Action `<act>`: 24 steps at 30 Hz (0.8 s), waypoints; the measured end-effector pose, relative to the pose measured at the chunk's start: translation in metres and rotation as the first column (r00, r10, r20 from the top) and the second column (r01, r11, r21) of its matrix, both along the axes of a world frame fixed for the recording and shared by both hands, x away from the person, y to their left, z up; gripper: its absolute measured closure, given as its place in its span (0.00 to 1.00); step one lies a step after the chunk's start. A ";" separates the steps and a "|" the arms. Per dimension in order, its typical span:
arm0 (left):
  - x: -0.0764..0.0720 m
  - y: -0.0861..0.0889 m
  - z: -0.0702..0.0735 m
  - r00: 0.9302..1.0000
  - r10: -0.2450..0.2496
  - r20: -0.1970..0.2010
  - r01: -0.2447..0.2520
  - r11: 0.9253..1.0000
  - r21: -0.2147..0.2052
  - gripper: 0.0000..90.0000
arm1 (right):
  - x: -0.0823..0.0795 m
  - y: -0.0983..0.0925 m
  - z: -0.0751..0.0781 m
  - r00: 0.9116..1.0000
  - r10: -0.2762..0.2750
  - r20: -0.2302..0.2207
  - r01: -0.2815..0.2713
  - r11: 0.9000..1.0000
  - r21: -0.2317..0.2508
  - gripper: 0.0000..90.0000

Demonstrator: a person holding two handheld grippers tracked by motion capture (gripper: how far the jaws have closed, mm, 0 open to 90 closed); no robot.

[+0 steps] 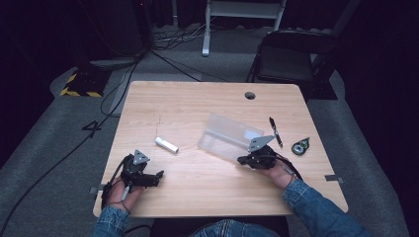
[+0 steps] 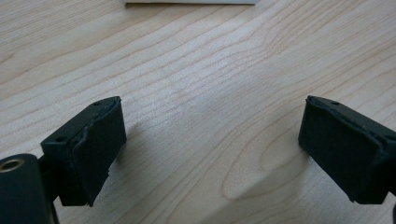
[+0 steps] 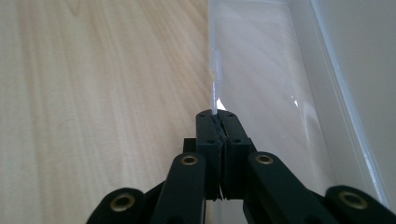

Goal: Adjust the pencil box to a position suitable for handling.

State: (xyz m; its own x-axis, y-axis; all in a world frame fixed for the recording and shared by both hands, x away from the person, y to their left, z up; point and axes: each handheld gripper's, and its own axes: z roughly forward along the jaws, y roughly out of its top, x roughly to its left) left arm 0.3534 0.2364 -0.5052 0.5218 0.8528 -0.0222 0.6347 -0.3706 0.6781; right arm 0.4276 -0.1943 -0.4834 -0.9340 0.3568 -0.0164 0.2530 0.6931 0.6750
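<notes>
The right gripper [image 1: 243, 159] is clamped on the near edge of a clear plastic box [image 1: 228, 136], which sits tilted right of centre on the tabletop [image 1: 197, 98]; just beyond it to the right lie a black pen [image 1: 275, 131] and a small tape roller [image 1: 300, 146], clear of the box, and a white tube [image 1: 166, 144] lies well apart to its left. The left gripper [image 1: 159, 175] rests near the front left edge with its jaws wide apart over bare wood. The box's thin, see-through walls are hard to trace against the wood, and the right gripper view cuts off its far side.
</notes>
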 end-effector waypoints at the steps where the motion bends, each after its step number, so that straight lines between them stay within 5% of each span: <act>1: 0.000 0.000 0.000 1.000 0.000 0.000 0.000 1.000 0.000 0.09 | -0.003 0.000 0.000 1.000 0.011 0.003 -0.011 1.000 0.000 0.98; 12: 0.001 0.000 0.000 1.000 -0.011 -0.003 0.011 1.000 -0.002 0.07 | -0.032 0.002 -0.005 0.998 0.062 0.001 -0.061 0.998 -0.003 0.98; 24: 0.006 0.005 0.000 0.999 -0.034 -0.006 0.034 0.999 0.004 0.06 | -0.047 0.002 -0.008 0.994 0.087 -0.063 -0.083 0.995 0.051 0.89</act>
